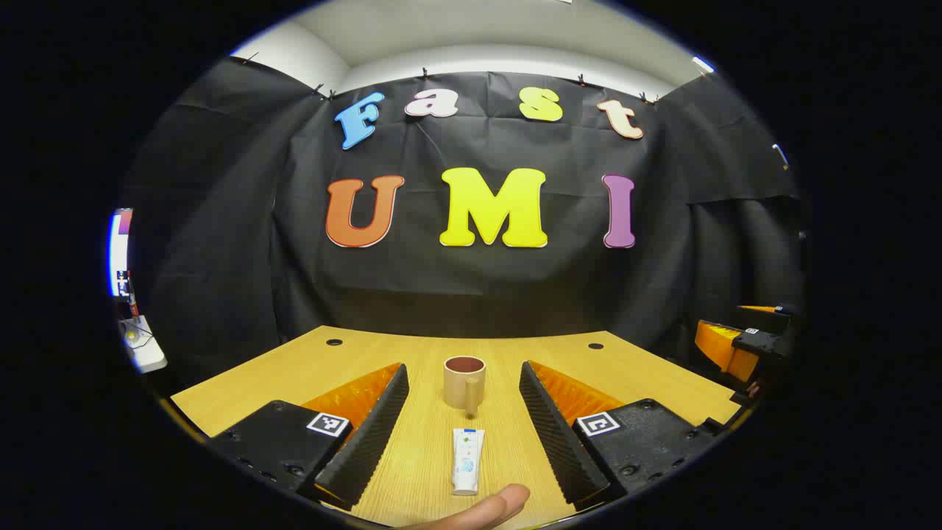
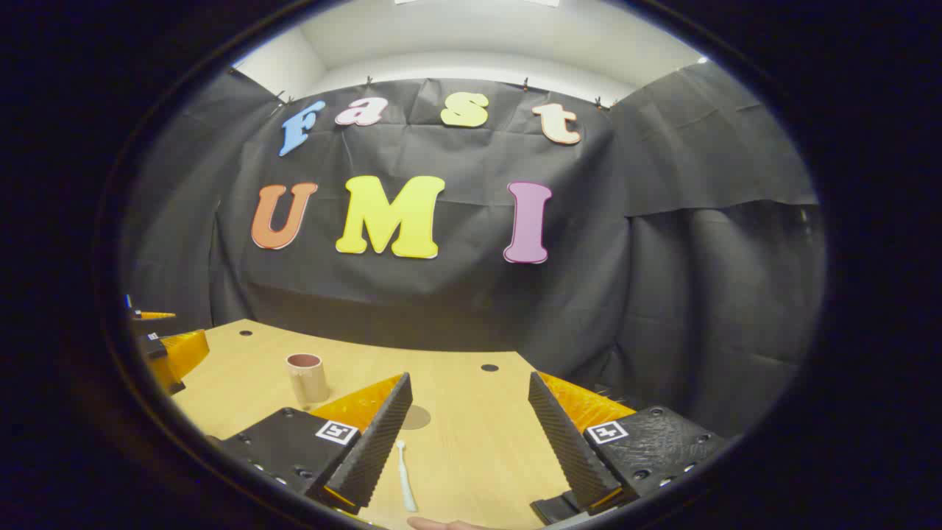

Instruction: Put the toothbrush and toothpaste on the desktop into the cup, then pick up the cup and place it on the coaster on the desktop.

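A tan cup with a dark inside stands upright on the wooden desktop, handle toward me. A white toothpaste tube lies in front of it, between the fingers of my left gripper, which is open above the desk. In the right gripper view a white toothbrush lies on the desktop just inside the left finger of my open right gripper. A round flat coaster lies beyond it, partly hidden by that finger. The cup stands farther left.
The other gripper hovers at the desk's right edge in the left gripper view. A fingertip pokes in at the bottom. Small dark holes mark the desk's back corners. Black cloth walls close the booth behind.
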